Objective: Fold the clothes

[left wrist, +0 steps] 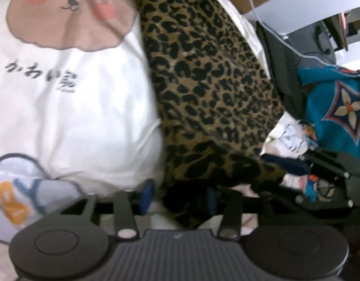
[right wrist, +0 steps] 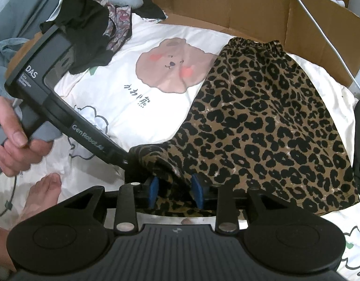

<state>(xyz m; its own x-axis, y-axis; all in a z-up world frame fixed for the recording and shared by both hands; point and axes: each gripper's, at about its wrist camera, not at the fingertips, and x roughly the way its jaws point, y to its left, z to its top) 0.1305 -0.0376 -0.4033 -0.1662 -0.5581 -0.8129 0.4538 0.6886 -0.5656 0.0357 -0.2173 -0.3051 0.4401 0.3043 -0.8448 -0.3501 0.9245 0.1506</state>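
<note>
A leopard-print skirt (right wrist: 261, 117) lies spread on a white bedsheet with a bear print (right wrist: 156, 93), its elastic waistband at the far end. My right gripper (right wrist: 175, 193) is at the skirt's near left corner. Its blue pads stand apart with bunched hem between them, so it is open. In the left wrist view the skirt (left wrist: 203, 82) runs up the middle. My left gripper (left wrist: 178, 197) is open too, and the dark hem corner lies against its right pad. A hand (right wrist: 11, 140) holds the left gripper's body (right wrist: 39, 77).
Cardboard box walls (right wrist: 226, 4) rise behind the sheet. A pile of dark and patterned clothes (right wrist: 86, 28) lies at the far left. A teal patterned cloth (left wrist: 339, 107) and a white cable (left wrist: 257, 11) are to the right. A bare foot (right wrist: 44, 192) rests near the left.
</note>
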